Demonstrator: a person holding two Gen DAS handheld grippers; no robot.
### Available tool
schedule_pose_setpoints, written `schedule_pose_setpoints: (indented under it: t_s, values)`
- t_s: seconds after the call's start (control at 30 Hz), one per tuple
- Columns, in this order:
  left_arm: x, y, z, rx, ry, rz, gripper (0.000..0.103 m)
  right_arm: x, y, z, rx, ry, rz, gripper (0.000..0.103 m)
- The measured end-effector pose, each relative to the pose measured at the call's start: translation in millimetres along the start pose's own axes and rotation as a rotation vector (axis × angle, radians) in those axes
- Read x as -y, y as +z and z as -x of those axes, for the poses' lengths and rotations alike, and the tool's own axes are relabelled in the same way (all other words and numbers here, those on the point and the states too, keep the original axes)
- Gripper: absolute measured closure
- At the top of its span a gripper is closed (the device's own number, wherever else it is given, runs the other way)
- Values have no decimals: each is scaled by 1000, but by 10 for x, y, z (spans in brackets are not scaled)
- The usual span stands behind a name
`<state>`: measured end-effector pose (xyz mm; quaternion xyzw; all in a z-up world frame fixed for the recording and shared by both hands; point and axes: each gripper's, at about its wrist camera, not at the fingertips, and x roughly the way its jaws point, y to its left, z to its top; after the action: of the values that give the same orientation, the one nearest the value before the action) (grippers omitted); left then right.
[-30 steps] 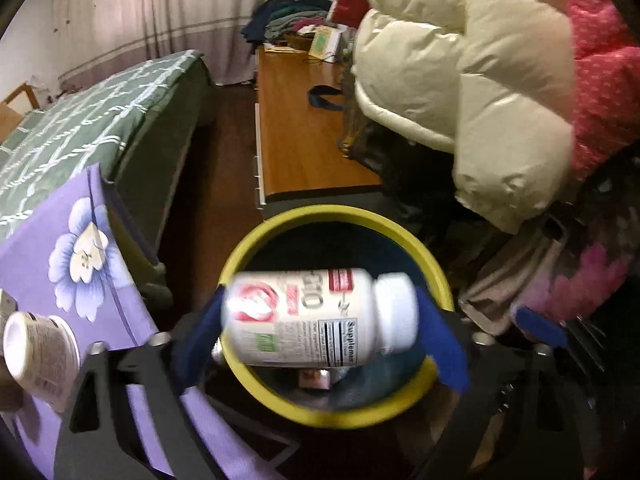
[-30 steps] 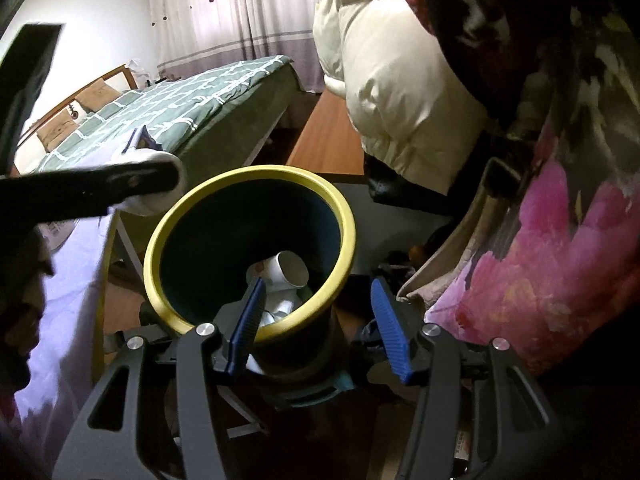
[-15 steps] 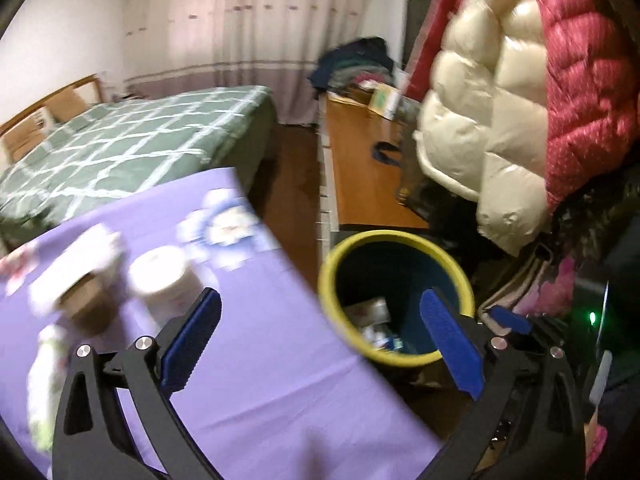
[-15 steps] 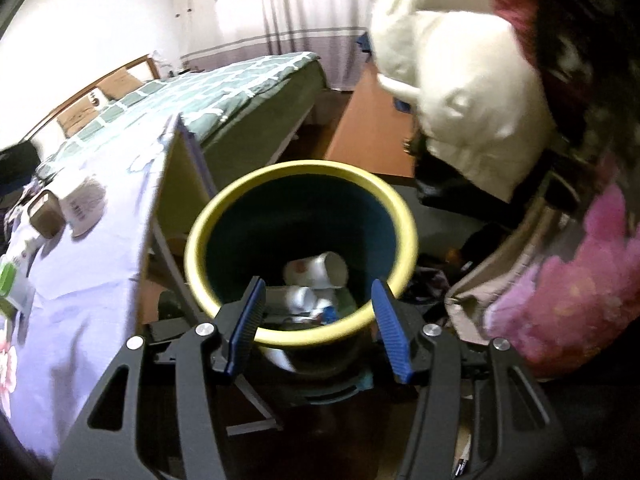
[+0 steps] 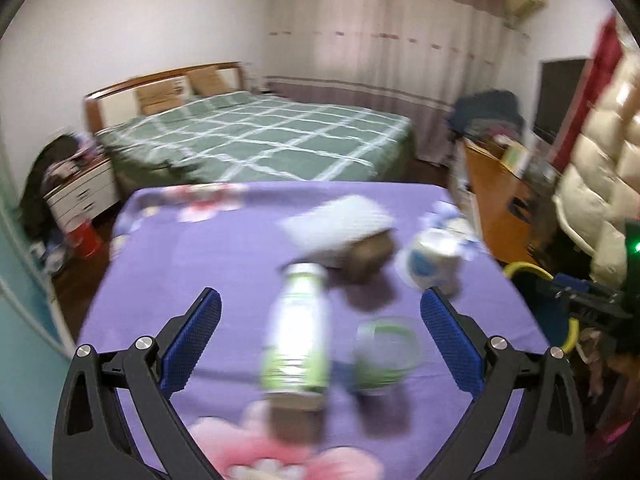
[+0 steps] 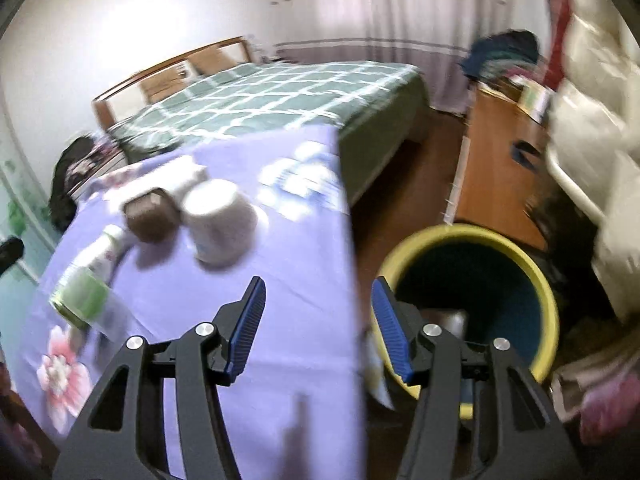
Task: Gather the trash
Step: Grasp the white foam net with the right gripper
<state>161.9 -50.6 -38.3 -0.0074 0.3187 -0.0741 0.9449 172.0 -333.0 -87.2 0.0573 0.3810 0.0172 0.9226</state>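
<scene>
my left gripper [image 5: 320, 322] hangs over the purple flowered tablecloth [image 5: 192, 256] with its blue pads spread wide and nothing between them. my right gripper [image 6: 318, 322] sits at the table's right edge, jaws apart at a moderate gap, also holding nothing; one finger is over the cloth, the other over the bin's near rim. both views are smeared with motion blur, so labels are unreadable. trash on the table, left view: a green-and-white bottle [image 5: 298, 344] lying on its side, roughly centred between my left fingers; a clear cup with a green band [image 5: 386, 354] just to its right; a brown boxy container [image 5: 366, 258] beyond the bottle's cap with a pale crumpled wrapper or tissue [image 5: 340, 222] on top of it, contact hard to judge; a white cup with a blue mark [image 5: 430, 258] just right of the brown one. the right view shows the same cluster well left of my right gripper: bottle [image 6: 100, 256], green cup [image 6: 80, 294], brown container [image 6: 150, 214], white cup [image 6: 220, 224]. the yellow-rimmed dark bin [image 6: 548, 292] stands on the floor just beside the table's right edge, something pale inside it that i cannot identify. behind: green plaid bed [image 5: 256, 136], curtains [image 5: 384, 56], wooden desk [image 6: 496, 168], cream puffer coat [image 5: 600, 160] hanging on the right.
</scene>
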Motion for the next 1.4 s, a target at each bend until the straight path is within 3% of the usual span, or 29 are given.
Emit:
schedule_pose_setpoints:
  t_s: [0.17,0.33,0.57,0.7,0.9,1.17,1.4]
  values:
    - [-495,-48,62,30,61,47,5,-635,461,-235,9,89,69,50]
    - [-698,-69,138,56,101,54,5,-1263,826,-588,-19,176,148,50]
    - [-924,-96,137,49,115,85,5,-1769,1132,-1316,-131,142,223,50]
    - [-974,-100,72,38,111,99,5,-1906,1143,-1595,-179,107,256,41]
    - [-984,-124,25,27,98,102,5,-2001,1054,-1801,-215,74,293,41]
    - [-1024,-139,-12,21,90,117,5,-2062,1019,-1789,-204,56,313,56]
    - [-1020,-154,-8,27,83,119,5,-2144,963,-1742,-192,44,338,84]
